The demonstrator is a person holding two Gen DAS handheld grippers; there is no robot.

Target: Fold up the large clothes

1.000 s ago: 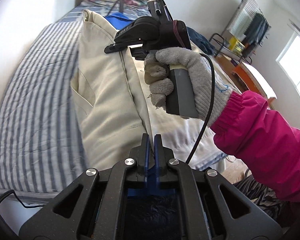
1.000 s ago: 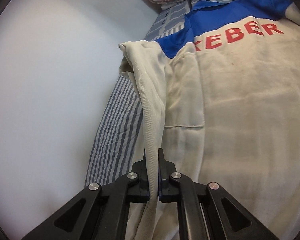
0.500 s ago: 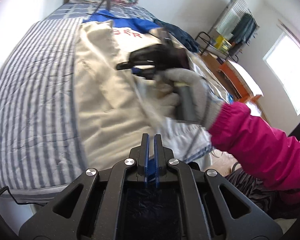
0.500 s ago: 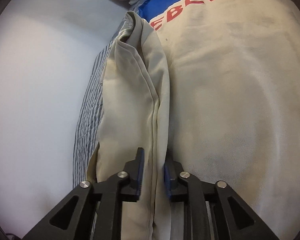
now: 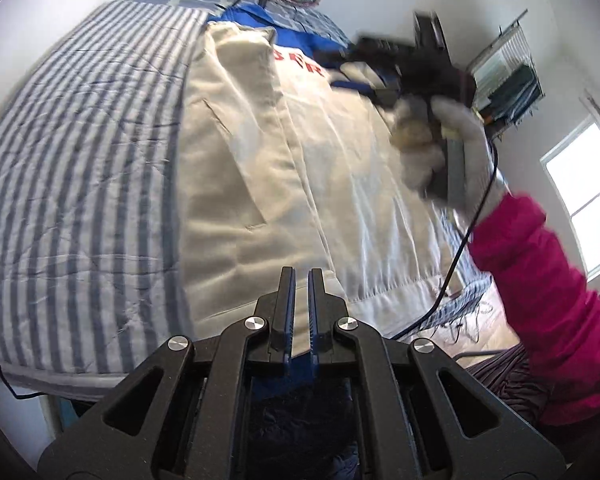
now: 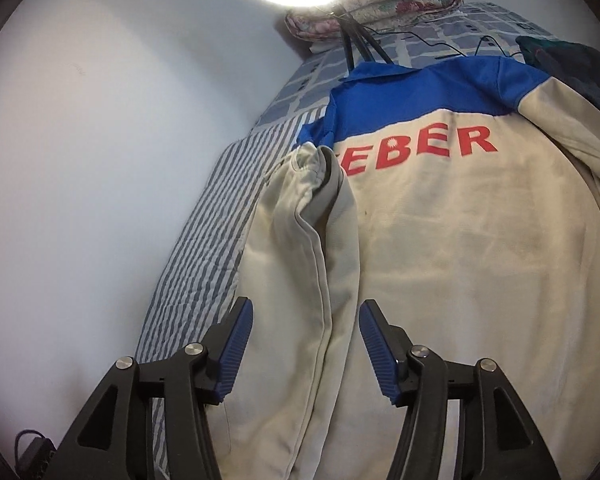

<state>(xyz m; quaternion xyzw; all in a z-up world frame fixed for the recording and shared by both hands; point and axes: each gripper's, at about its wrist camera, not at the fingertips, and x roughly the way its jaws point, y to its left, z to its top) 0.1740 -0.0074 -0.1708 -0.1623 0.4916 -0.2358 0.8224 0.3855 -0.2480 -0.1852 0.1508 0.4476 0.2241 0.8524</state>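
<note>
Cream and blue jacket spread back-up on the striped bed, both claws free of it

The white wall [image 6: 100, 200] runs along the far side; next to it the striped bed cover [image 5: 80, 200] carries the jacket [image 6: 460, 260], whose sleeve [image 6: 300, 240] is folded in over the body, its cuff lying just below the blue yoke [image 6: 420, 92] and beside the red lettering [image 6: 420, 146]. The left claw [image 5: 299, 312] hangs above the jacket's hem, its blue pads [image 5: 288, 312] almost together with a thin gap and nothing between them. The right claw [image 6: 306, 354] stands wide open over the folded sleeve, holding nothing; in the left wrist view it is blurred, gripped by a gloved hand [image 5: 452, 152] with a pink sleeve [image 5: 540, 280]. A dark garment [image 6: 572, 64] lies by the jacket's other shoulder
</note>
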